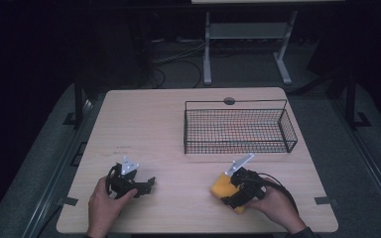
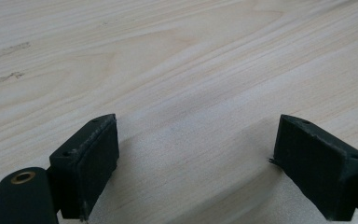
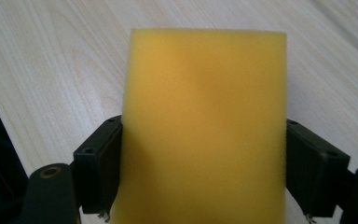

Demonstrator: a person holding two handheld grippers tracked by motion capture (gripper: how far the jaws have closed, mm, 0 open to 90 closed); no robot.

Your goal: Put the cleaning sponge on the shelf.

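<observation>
Grasp stage reached: yellow rectangular foam sponge [image 3: 204,126], flat on the light wooden bench [image 1: 149,124], is clamped between the right tool [image 3: 204,168] jaws, left tool [image 2: 193,163] held wide and empty, black wire basket [image 1: 239,130] not yet loaded.

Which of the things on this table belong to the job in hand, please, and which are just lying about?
In the job:
- yellow sponge
- right hand-held gripper, jaws against the sponge's sides
- wire basket, a likely destination

Idle:
- left hand-held gripper, open over bare table
</observation>
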